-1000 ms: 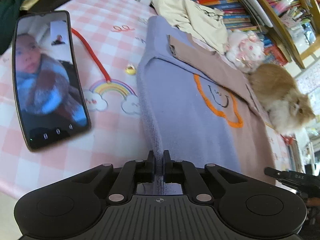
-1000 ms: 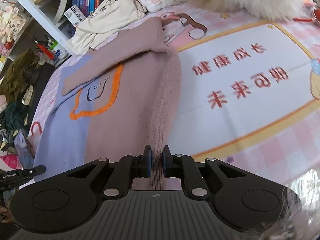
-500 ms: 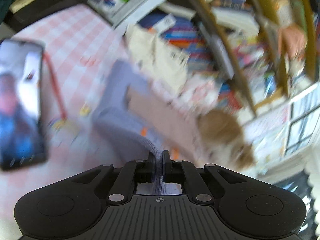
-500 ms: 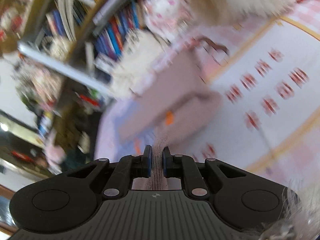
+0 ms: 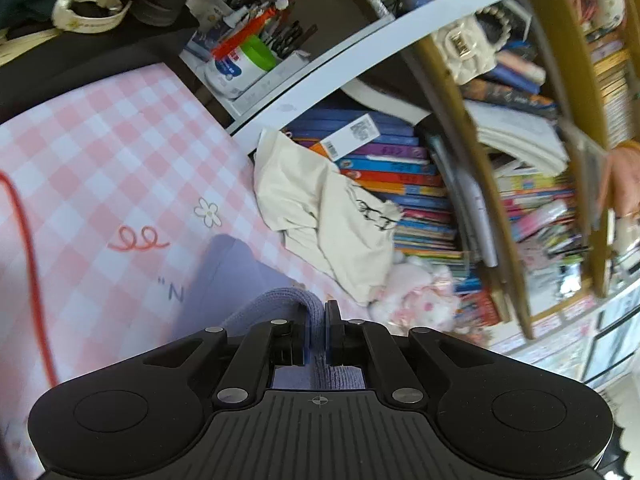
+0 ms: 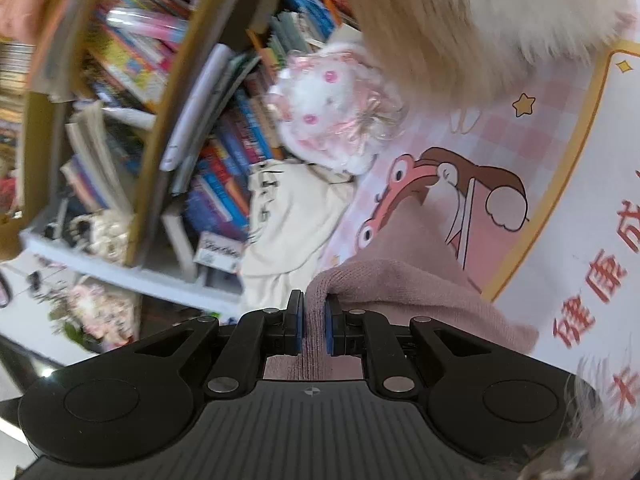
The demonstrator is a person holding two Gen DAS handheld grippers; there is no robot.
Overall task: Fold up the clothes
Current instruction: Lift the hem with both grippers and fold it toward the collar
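As the hem came up off the mat, the sweater [image 5: 236, 276] hung doubled between both grippers, lilac half in the left view, dusty pink half [image 6: 404, 292] in the right. The left gripper [image 5: 316, 334] was clenched on a thick ribbed lilac edge, and the right gripper [image 6: 313, 322] was clamped the same way on the pink edge, knit bunched tight between the blue pads in each.

It looked a soft, chunky knit, floppy with no stiffness of its own, and probably heavy enough to sag in the middle if the two hands drifted apart. The ribbed band seemed the sound place to hold: dense, grippy, unlikely to slip. A pinch on the thinner body would likely stretch it.

From the left gripper, the rest of the lilac panel lay at about ten o'clock on the pink checked mat [image 5: 100, 152]. A crumpled cream garment [image 5: 320, 216] sat at twelve to one o'clock, against stacked books [image 5: 392, 168], with a pink plush [image 5: 416, 292] just beside it at two o'clock. A red cord [image 5: 28, 248] ran down the nine o'clock edge.

From the right gripper, the plush [image 6: 332, 108] showed at twelve o'clock, and pale fur of an animal [image 6: 480, 20] filled one o'clock, close to where the fold would land.
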